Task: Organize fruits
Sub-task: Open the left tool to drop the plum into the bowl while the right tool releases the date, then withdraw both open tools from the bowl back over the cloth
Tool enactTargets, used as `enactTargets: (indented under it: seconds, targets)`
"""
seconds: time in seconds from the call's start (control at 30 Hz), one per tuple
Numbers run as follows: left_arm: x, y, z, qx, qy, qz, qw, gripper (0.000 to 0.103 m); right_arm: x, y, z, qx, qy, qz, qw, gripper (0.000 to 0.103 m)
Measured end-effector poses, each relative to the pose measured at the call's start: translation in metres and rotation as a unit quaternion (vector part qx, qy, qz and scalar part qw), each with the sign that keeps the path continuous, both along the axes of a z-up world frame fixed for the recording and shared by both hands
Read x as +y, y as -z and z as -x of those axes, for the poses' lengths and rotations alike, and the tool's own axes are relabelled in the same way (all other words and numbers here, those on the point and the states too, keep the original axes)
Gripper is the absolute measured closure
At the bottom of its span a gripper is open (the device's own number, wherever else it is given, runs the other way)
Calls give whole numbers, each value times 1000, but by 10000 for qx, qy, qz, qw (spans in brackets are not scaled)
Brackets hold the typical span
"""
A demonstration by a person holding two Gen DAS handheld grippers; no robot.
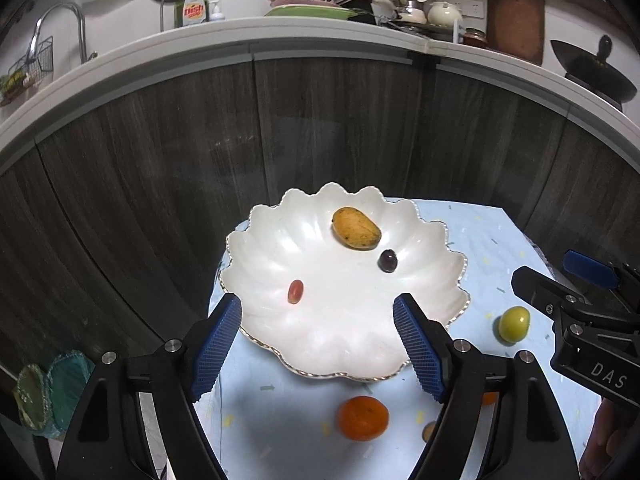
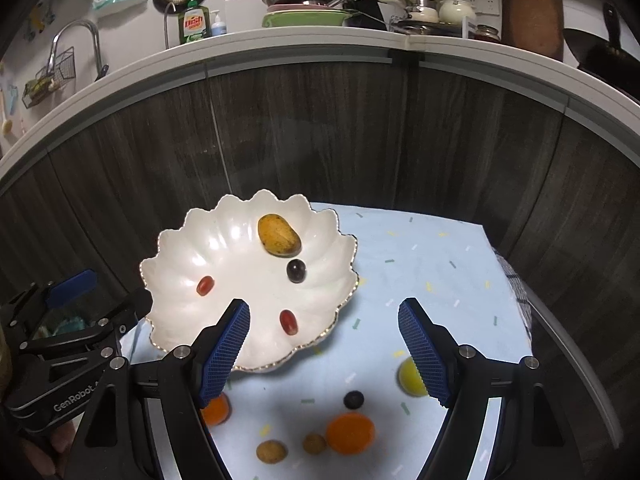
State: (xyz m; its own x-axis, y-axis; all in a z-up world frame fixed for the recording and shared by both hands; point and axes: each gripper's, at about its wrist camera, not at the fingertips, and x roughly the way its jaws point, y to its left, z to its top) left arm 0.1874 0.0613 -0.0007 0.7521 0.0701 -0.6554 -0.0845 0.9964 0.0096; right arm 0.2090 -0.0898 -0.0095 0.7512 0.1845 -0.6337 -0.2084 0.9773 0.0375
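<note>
A white scalloped dish (image 1: pixel 280 248) (image 2: pixel 224 248) on a light blue cloth holds a yellow mango (image 1: pixel 356 228) (image 2: pixel 279 235), a dark grape (image 1: pixel 388 261) (image 2: pixel 296 270) and a red grape (image 1: pixel 295 291) (image 2: pixel 205 285); the right wrist view shows a second red grape (image 2: pixel 288 322). On the cloth lie an orange (image 1: pixel 363 418) (image 2: pixel 350 433), a green-yellow fruit (image 1: pixel 514 323) (image 2: pixel 412 378), a smaller orange (image 2: pixel 216 409), a dark grape (image 2: pixel 353 399) and two brown fruits (image 2: pixel 272 451). My left gripper (image 1: pixel 318 344) is open over the dish's near rim. My right gripper (image 2: pixel 324 350) is open above the cloth.
Dark wood cabinet fronts (image 1: pixel 320 120) stand just behind the small table. The cloth's edge (image 2: pixel 516 300) drops off at the right. A counter above holds dishes, pans and a dish soap bottle (image 2: pixel 195 24). A sink tap (image 1: pixel 60 28) is at the far left.
</note>
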Motion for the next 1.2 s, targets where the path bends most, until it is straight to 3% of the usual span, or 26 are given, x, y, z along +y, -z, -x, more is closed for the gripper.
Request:
enactTargets:
  seconds: [0.6,1.2]
  targets:
    - [-42,0,35,-26,502,-200,9985,19,-38,1,37,-46,223,-102,9997,26]
    - [-70,21,55,190,828,-195,9962,19,-61,25,55,141,346,-96,9993,26]
